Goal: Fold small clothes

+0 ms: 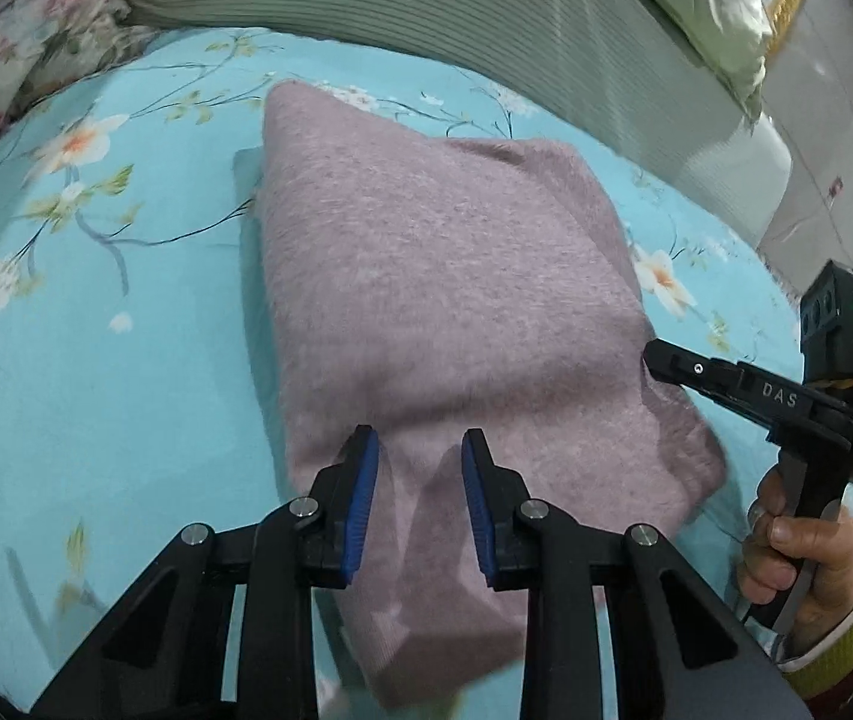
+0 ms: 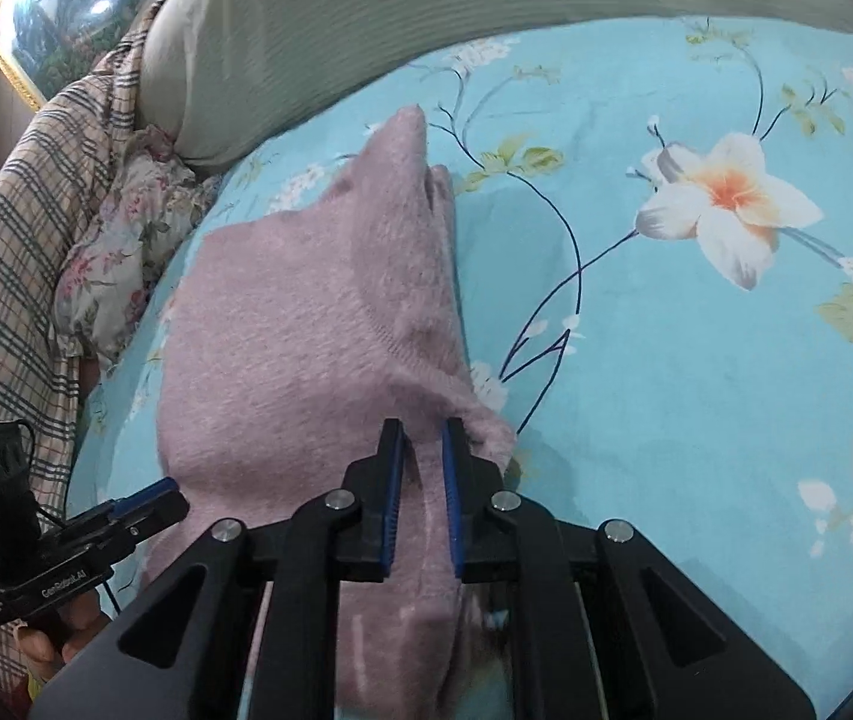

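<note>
- Turquoise floral cotton bedsheet (image 1: pixel 96 312) spread over the whole work surface, with a ribbed pale-green quilt (image 1: pixel 426 6) along the far edge and a plaid cloth (image 2: pixel 0 252) bunched at the left in the right wrist view.
- Mauve fuzzy knitted garment (image 1: pixel 438 276) lying on the sheet at centre, already doubled into a thick, roughly rectangular bundle; layered edges visible along its right side in the right wrist view.
- Judged well advanced: at least one fold made, sides tucked in, no loose sleeve seen trailing.
- Probably left: one more fold of the near end toward the far end, or a final flattening and squaring; near end lifted and rumpled rather than flat.
- Left gripper (image 1: pixel 420 468) at the near edge of the garment, blue-padded fingers (image 1: pixel 363 504) set moderately apart and straddling a raised ridge of knit; not pinched tight, fabric seeming to lie loosely between them.
- Right gripper (image 2: pixel 423 468) at the near right corner, jaws narrow with a fold of the knit between the pads; looks clamped on the cloth.
- Seen from the left wrist camera, same right gripper (image 1: pixel 657 357) reaching in from the right, tip touching the garment's right edge, tilted slightly downward, held pistol-style by a bare hand (image 1: pixel 798 546) in a yellow-green cuff.
- Both tools pointing toward the far side, roughly side by side along the near hem.
</note>
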Demonstrator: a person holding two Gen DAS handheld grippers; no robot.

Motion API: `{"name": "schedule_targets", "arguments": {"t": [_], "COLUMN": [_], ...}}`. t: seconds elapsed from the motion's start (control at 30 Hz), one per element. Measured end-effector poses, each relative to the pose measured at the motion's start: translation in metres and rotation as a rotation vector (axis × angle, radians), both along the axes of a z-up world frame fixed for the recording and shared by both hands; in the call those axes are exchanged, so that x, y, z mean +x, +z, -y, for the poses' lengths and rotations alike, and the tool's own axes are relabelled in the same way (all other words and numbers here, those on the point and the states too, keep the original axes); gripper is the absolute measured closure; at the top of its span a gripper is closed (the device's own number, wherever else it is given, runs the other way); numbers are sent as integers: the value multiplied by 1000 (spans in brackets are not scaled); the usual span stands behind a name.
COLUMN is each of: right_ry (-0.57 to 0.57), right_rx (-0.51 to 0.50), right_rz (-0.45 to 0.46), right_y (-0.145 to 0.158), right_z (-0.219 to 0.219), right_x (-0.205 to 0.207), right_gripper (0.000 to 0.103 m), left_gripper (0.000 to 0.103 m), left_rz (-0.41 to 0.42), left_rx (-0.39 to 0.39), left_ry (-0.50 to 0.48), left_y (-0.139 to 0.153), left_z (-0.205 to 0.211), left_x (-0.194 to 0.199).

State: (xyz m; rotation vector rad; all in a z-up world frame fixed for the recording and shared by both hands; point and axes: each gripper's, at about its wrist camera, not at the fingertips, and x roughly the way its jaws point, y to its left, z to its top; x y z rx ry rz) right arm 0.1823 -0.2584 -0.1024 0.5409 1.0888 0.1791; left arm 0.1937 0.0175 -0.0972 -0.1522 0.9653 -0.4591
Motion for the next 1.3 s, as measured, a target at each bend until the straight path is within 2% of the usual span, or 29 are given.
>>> {"name": "schedule_targets", "arguments": {"t": [0.1,0.2,0.3,0.33,0.4,0.63,0.8,1.1,1.3], "right_ry": [40,78,71,62,35,42,44,34,20], "right_rx": [22,9,-57,-43,2,-59,-75,-99,-111], "right_rz": [59,40,-42,-61,-52,-39,-42,-50,-57], "right_y": [27,29,7,-2,-7,-9,-3,3,6], "right_z": [-10,-23,-27,-25,-21,-16,-29,-36,-38], "right_x": [-26,-48,-58,-60,-64,-77,-72,-79,-87], "right_gripper": [90,89,89,90,90,90,90,90,89], "left_gripper": [74,74,74,74,74,74,74,73,54], "left_rz": [33,36,10,3,17,21,28,22,31], "left_rx": [-47,-64,10,35,42,124,156,160,201], "left_ry": [-24,-74,-91,-88,-77,-42,-35,-15,20], "left_y": [12,12,-5,-13,-13,-10,-11,-8,-6], "left_z": [-9,-11,-4,0,1,12,13,8,4], "left_x": [-26,-51,-65,-67,-70,-75,-75,-82,-91]}}
